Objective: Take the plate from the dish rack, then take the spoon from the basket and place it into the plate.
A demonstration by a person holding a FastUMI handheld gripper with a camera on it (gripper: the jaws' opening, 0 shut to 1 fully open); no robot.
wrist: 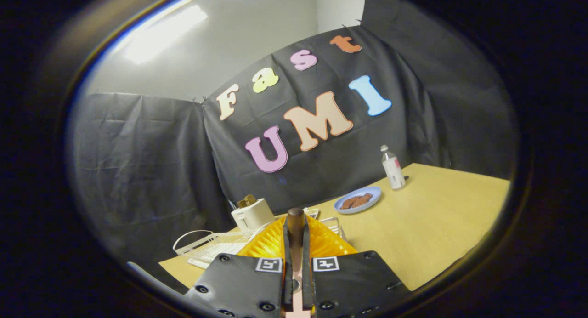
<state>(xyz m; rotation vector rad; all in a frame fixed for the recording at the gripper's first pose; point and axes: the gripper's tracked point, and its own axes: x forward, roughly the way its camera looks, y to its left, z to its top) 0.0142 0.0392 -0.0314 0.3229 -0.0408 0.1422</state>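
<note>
Black cloth backs the wooden table point(427, 226) as our claw point(296, 244) stands clenched on the spoon point(296, 226), its handle upright between the fingers. We hold it just above the orange plate point(271, 244), directly beneath, beside the white dish rack point(206, 244).

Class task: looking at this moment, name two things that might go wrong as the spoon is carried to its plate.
1. The fingers pinch only the spoon by its handle end; a tilt might let it slip.
2. The orange basket and wire dish rack sit just below; the swinging spoon may clip them.
</note>
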